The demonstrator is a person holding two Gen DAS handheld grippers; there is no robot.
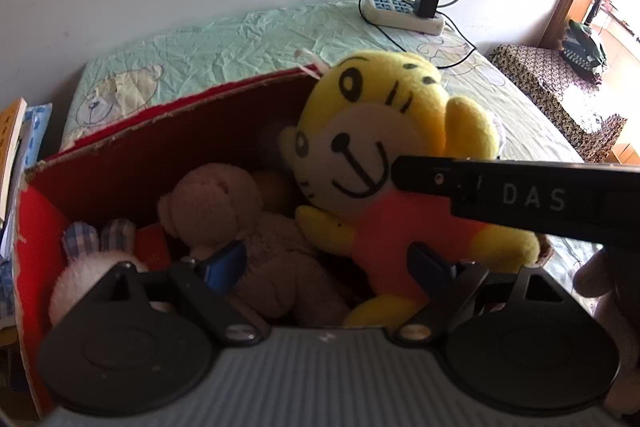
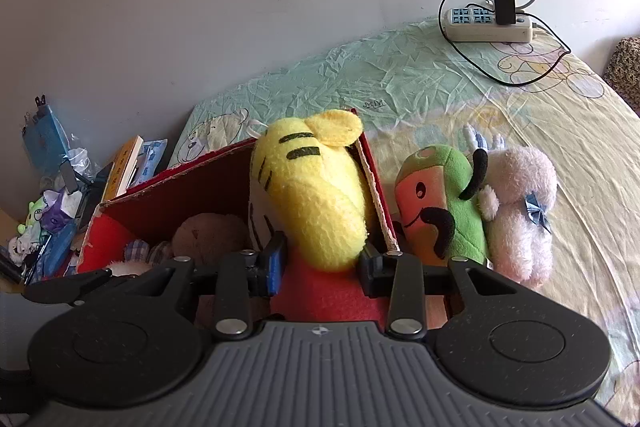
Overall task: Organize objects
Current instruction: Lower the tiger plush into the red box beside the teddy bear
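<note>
**Yellow tiger plush held at the corner of the red toy box**

The right gripper (image 2: 322, 263) has its two fingers narrowed on the yellow tiger plush (image 2: 316, 187), the blue pad (image 2: 275, 259) against one side of the toy's neck and the black finger against the other, so the toy is clamped between them. Seen from the left wrist camera, the tiger (image 1: 372, 147) sits upright at the near right corner of the red cardboard box (image 1: 120, 155), its face turned toward the left gripper (image 1: 332, 267) and its red body half inside the box. The black arm of the right gripper crosses in front of its shoulder.

The left gripper's fingers stand wide apart and hold nothing; they hang over the box opening, one above a brown teddy bear (image 1: 224, 219) and one at the tiger's red body. Whether that finger touches the tiger cannot be told.

Inside the box, beside the teddy, lies a pale plush with blue checked ears (image 1: 96, 255).

Outside the box, on the pale green bedsheet (image 2: 400, 75), a green and orange plush (image 2: 440, 203) leans just beside the box wall, touching a pink fluffy plush (image 2: 524, 211). A white power strip (image 2: 488, 25) with a black charger lies far back by the wall.
</note>
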